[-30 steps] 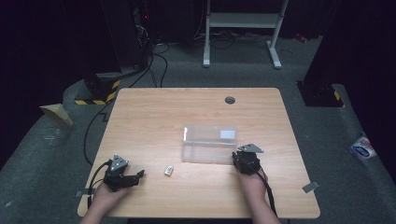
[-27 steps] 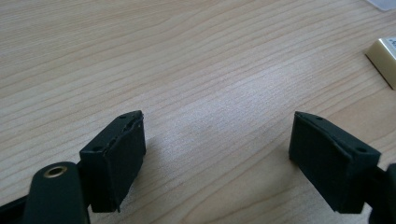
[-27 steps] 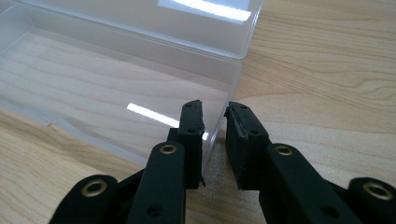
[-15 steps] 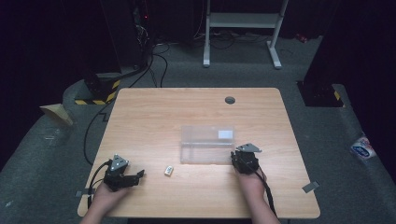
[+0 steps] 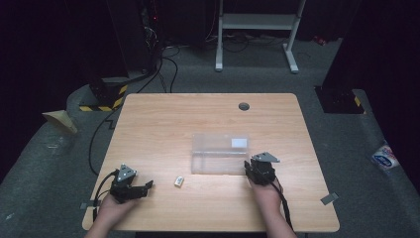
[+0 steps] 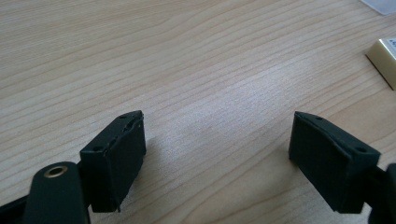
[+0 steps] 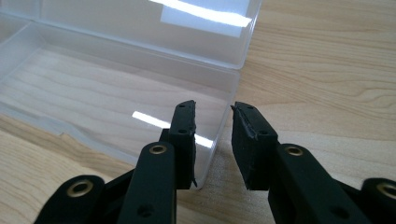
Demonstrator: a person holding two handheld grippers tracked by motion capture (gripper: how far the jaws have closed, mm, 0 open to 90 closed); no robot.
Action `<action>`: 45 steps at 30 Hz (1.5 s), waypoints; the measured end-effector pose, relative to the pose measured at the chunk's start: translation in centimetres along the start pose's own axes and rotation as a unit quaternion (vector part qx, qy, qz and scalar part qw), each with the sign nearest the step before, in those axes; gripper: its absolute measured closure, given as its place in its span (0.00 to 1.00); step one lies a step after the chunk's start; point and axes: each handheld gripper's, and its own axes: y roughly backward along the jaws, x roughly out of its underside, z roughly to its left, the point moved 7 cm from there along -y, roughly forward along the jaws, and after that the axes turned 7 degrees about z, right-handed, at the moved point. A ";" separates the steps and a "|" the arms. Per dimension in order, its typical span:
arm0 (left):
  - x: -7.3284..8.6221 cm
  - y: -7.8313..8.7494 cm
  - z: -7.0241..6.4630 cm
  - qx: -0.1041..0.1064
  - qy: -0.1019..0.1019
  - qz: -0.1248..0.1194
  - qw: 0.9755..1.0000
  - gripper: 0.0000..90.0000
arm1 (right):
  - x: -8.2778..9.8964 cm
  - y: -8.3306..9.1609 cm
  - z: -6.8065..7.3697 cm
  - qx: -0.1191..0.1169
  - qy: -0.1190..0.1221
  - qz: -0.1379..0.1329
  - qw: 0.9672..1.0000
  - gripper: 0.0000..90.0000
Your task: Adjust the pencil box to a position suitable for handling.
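A clear plastic box (image 5: pixel 220 153) lies open right of the table's middle. In the right gripper view the box (image 7: pixel 116 88) shows its near right corner. My right gripper (image 7: pixel 212 109) straddles that end wall with a narrow gap, one jaw inside and one outside, and wood shows between them. From above, the right gripper (image 5: pixel 255 166) sits at the box's front right corner. A small beige block (image 5: pixel 179 181) lies on the wood left of the box. My left gripper (image 5: pixel 147 186) rests near the front left, wide open and empty (image 6: pixel 217 119), with the block (image 6: pixel 385 56) off to its upper right.
The wooden table (image 5: pixel 158 124) has a dark cable hole (image 5: pixel 243 106) near its far edge. Beyond it on the grey floor are black cables (image 5: pixel 168 69), a white metal stand (image 5: pixel 257 29) and a yellow-black striped base (image 5: pixel 106 96). A wrapper (image 5: pixel 386 158) lies on the floor to the right.
The bright glare on the box's far part has faded. Both hands and the small block stay where they were.
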 end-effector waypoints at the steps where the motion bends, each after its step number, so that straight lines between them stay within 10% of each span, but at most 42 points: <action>1: 0.0 0.0 0.0 0.000 0.000 0.000 1.000 0.21 | -0.1 0.1 -0.1 -0.001 0.003 -0.003 1.000 0.77; 16: 0.0 0.0 0.0 -0.003 0.006 0.001 1.000 0.21 | 0.3 1.9 -2.2 0.003 -0.006 -0.020 1.000 0.73; 32: 0.0 -0.1 0.0 -0.014 0.015 0.000 1.000 0.20 | 5.0 4.5 -10.0 0.051 -0.040 -0.001 0.998 0.64; 45: -0.4 -0.4 0.2 -0.025 0.027 0.007 0.999 0.19 | 5.7 4.3 -10.6 0.057 -0.038 0.022 0.997 0.41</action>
